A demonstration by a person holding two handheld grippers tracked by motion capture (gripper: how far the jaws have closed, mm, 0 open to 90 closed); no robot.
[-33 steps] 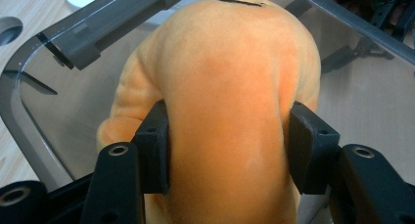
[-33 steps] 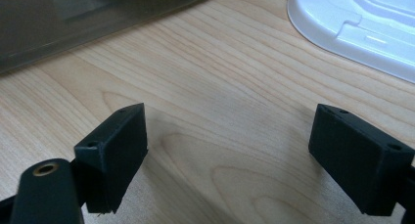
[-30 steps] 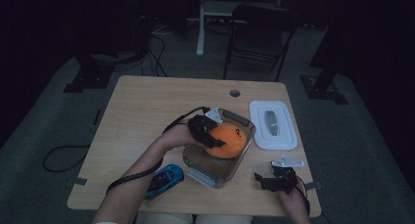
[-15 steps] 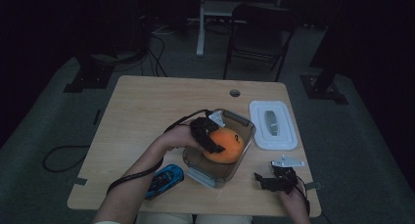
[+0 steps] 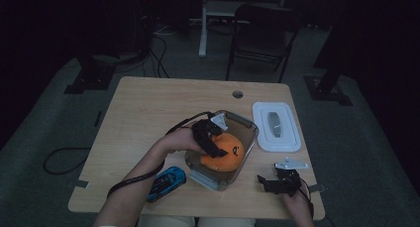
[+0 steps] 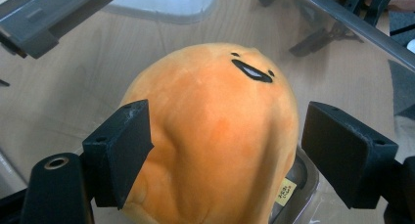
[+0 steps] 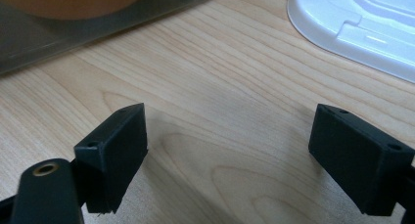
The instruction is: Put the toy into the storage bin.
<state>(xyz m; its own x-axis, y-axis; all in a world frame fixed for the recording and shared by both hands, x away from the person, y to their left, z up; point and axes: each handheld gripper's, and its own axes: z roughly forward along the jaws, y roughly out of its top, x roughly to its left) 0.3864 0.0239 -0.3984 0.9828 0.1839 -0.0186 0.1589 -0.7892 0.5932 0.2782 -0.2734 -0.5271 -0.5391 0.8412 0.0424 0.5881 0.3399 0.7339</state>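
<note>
An orange round plush (image 5: 228, 151) with a small face (image 6: 252, 70) sits in a clear plastic container (image 5: 247, 125) near the table's front. My left gripper (image 5: 210, 138) reaches into the container from the left. Its jaws (image 6: 230, 136) have just been opening and now stand on either side of the plush. The left pad (image 6: 120, 150) lies against the fabric and the right pad (image 6: 342, 150) is clear of it. My right gripper (image 5: 266, 183) rests open by the front right edge, with bare wood between its jaws (image 7: 227, 145).
A white lid (image 5: 276, 125) lies right of the container, and its rim (image 7: 357, 23) is just ahead of the right gripper. A blue toy car (image 5: 167, 182) sits at the front edge under the left forearm. A chair (image 5: 262, 28) stands beyond the table (image 5: 148, 113).
The left gripper's jaws stand slightly wider around the plush than before. Both hands stay where they were, and the plush remains in the container.
</note>
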